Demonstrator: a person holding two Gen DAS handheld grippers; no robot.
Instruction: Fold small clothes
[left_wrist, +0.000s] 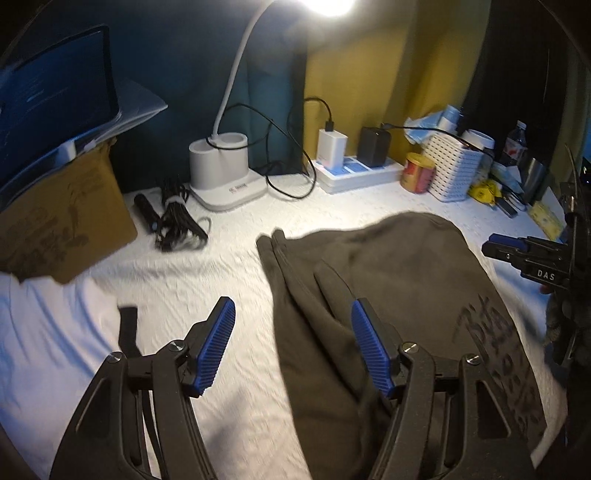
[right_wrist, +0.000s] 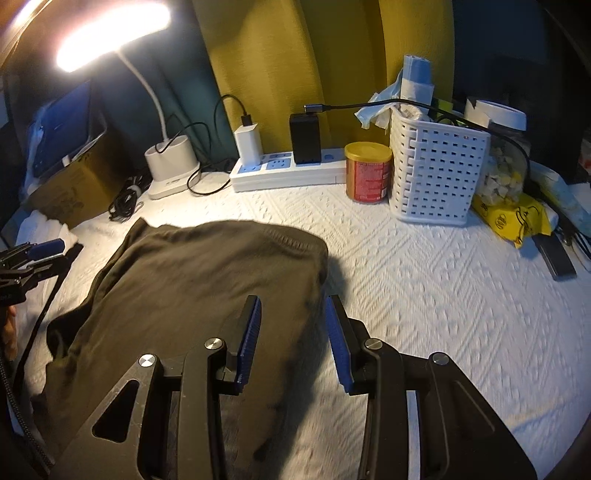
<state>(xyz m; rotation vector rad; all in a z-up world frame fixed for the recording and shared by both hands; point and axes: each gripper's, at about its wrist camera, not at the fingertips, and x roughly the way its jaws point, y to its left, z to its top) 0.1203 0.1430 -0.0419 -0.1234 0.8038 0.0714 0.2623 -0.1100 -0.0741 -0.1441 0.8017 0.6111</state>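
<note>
In the left wrist view, a brown cardboard box (left_wrist: 62, 218) sits at the far left with a dark screen (left_wrist: 55, 96) leaning above it. Right of it lie a bundled black cable (left_wrist: 177, 221) and the white lamp base (left_wrist: 225, 173), its neck rising to the bright head at the top edge. Further right along the back stand a white power strip (left_wrist: 354, 171) with a white and a black charger plugged in, a red and gold can (left_wrist: 419, 173) and a white perforated basket (left_wrist: 456, 168).

The dark olive garment (left_wrist: 388, 295) lies folded on the white textured cloth (left_wrist: 221, 280), filling the lower middle and right of that view. The left gripper (left_wrist: 293, 347) stands wide apart with nothing between its blue pads; the left pad is over bare cloth, the right over the garment's left part, and contact cannot be told. At the right edge the other gripper's blue tip shows.

In the right wrist view the right gripper (right_wrist: 293, 341) is moderately parted and empty, poised over the garment's right edge. The basket holds crumpled paper and a blue and white roll; a clear jar (right_wrist: 502, 173) with pale pieces stands just beside it.
</note>
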